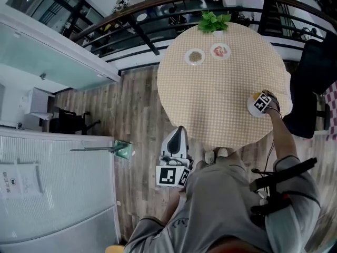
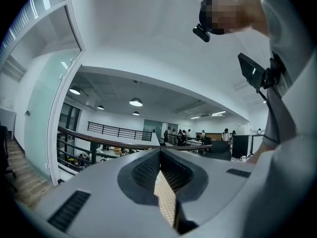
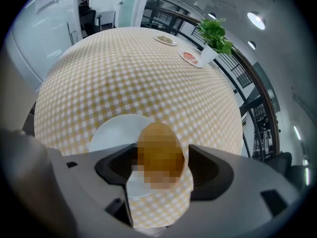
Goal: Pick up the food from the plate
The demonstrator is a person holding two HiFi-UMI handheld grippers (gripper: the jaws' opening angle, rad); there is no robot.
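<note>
We hold the right gripper (image 3: 161, 158) at the right edge of the round table (image 1: 221, 99), which has a yellow checked cloth. Its jaws pinch a round golden-brown piece of food (image 3: 159, 150) from both sides, just over the white plate (image 3: 111, 133). We cannot tell if the food touches the plate. The left gripper (image 2: 159, 155) hangs low beside the person, off the table, with its jaws pressed together and nothing between them. On the far side stand two small dishes (image 1: 195, 57) and a potted plant (image 1: 213, 21).
</note>
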